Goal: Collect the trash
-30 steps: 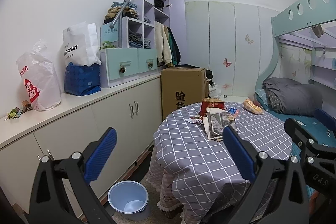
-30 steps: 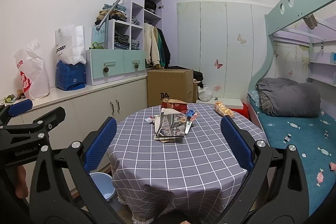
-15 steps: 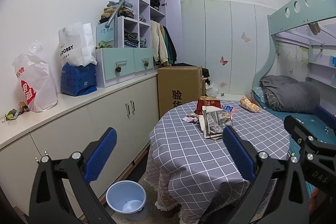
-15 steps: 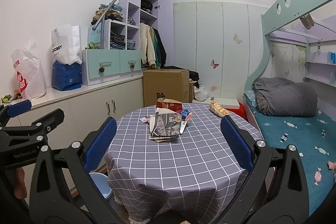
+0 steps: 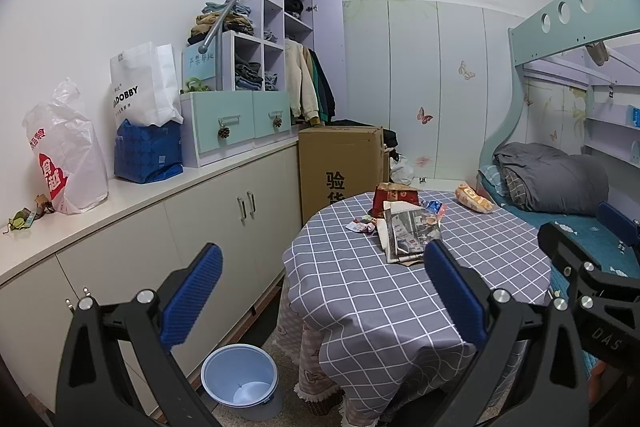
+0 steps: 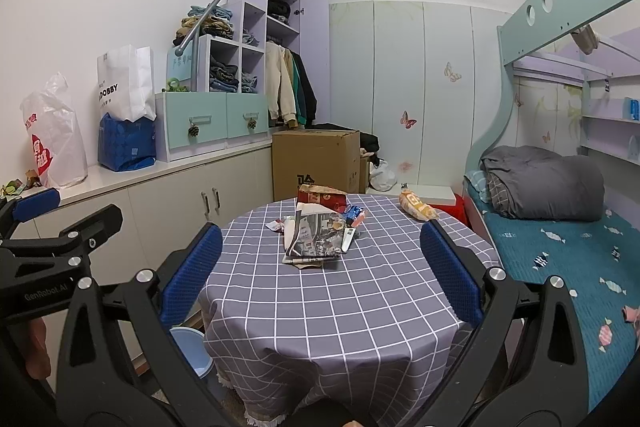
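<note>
Right wrist | 1 red bag (image 6: pixel 322 197) | 1 newspaper (image 6: pixel 316 235) | 1 bin (image 5: pixel 239 380)

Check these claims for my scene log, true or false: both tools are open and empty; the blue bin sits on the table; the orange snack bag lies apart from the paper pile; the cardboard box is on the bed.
1. Both the left tool and right tool are open and empty. True.
2. The blue bin sits on the table. False: it stands on the floor beside it.
3. The orange snack bag lies apart from the paper pile. True.
4. The cardboard box is on the bed. False: it stands by the cabinets.
</note>
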`<state>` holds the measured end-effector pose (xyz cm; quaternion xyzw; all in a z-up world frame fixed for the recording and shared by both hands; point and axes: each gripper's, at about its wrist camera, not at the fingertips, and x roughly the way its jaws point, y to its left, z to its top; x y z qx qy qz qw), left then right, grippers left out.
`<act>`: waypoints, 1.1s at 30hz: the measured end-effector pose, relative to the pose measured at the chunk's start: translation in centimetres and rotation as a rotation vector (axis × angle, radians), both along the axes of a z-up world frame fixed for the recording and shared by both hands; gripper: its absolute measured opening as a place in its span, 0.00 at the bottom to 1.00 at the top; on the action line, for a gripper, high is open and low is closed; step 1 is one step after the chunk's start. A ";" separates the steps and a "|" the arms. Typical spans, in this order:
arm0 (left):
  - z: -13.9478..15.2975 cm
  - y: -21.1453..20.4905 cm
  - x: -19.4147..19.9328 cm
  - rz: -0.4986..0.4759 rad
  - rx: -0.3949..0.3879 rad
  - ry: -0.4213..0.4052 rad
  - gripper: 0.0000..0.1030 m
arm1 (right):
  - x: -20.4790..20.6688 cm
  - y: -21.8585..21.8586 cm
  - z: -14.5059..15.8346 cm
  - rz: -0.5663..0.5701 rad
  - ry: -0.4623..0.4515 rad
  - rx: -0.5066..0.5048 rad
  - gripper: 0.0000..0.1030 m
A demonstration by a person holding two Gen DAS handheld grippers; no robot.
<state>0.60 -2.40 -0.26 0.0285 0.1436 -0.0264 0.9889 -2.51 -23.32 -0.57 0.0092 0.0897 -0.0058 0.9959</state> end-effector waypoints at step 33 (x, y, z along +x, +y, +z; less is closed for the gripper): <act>-0.7 -0.1 -0.1 -0.005 0.004 -0.001 0.96 | 0.3 0.2 -0.9 0.000 0.015 0.005 0.94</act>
